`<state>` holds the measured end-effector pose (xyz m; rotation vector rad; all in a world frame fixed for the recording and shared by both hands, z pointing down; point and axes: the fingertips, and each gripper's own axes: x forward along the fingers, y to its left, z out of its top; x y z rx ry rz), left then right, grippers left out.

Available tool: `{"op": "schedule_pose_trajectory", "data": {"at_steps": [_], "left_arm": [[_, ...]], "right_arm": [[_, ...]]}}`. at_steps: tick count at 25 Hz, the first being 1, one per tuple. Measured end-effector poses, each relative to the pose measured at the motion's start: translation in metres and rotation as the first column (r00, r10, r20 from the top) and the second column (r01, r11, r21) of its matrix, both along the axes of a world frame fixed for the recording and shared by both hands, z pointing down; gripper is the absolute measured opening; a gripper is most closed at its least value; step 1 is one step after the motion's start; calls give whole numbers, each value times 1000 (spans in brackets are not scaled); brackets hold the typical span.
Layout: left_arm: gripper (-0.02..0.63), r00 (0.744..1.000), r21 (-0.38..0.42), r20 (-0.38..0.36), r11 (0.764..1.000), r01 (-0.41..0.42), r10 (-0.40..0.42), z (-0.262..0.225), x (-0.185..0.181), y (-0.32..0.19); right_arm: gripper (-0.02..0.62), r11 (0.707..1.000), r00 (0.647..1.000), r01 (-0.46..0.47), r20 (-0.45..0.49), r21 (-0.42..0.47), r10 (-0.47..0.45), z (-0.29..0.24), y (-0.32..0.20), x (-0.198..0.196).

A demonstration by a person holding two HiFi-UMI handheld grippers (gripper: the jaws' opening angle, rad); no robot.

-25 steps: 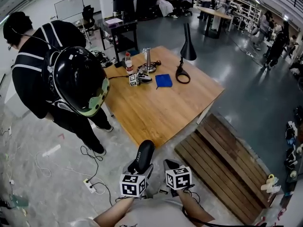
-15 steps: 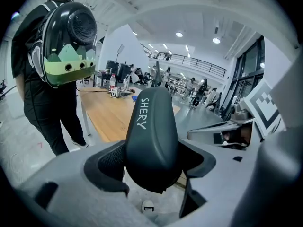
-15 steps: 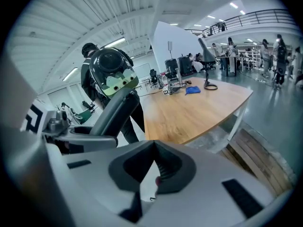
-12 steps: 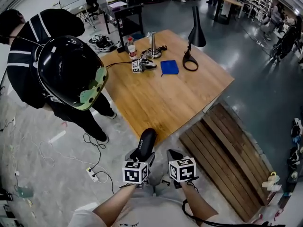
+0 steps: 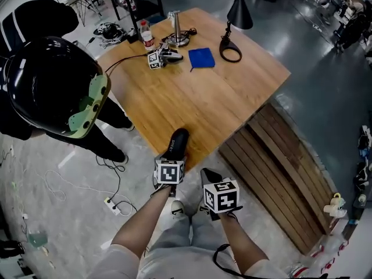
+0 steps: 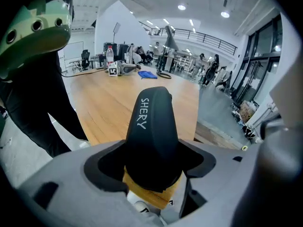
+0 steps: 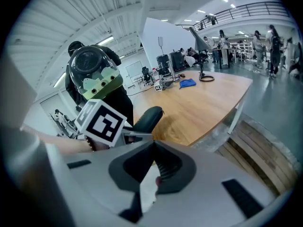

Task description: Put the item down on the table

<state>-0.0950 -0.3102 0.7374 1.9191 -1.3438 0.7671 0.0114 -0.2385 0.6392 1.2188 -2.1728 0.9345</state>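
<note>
A black shoe-shaped item (image 5: 176,145) with white lettering is clamped in my left gripper (image 5: 172,157), whose jaws stand wide around it. Its front end reaches over the near edge of the wooden table (image 5: 209,100). In the left gripper view the item (image 6: 152,122) rises straight out of the left gripper (image 6: 152,162) and points at the table (image 6: 106,96). My right gripper (image 5: 209,178) hangs just right of the left one, off the table over the floor. In its own view the right gripper (image 7: 152,144) is shut on nothing, with the item (image 7: 147,117) to its left.
A person in black carrying a black helmet (image 5: 55,86) stands at the table's left side. On the far end of the table lie a black lamp (image 5: 235,17), a blue cloth (image 5: 201,57), a bottle (image 5: 146,37) and another gripper (image 5: 159,57). A wooden pallet (image 5: 288,170) lies right; cables (image 5: 110,205) cross the floor.
Both grippers and the head view have moved forward toward the table. The item's front end, earlier short of the near edge, now hangs over it. The grip is unchanged.
</note>
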Motion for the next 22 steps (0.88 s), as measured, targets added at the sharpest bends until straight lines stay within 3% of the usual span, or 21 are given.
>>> {"op": "schedule_pose_trajectory", "data": {"at_steps": [7, 14, 22], "left_arm": [[337, 997, -39, 68, 999, -26, 29, 36, 2, -28], [337, 967, -6, 231, 994, -112, 110, 54, 5, -42], [350, 970, -7, 196, 989, -148, 146, 51, 11, -46]], "right_arm": [[3, 999, 999, -23, 23, -49, 24, 24, 3, -1], [3, 996, 999, -30, 23, -87, 32, 46, 12, 7], [3, 995, 999, -17, 38, -94, 20, 46, 13, -4]]}}
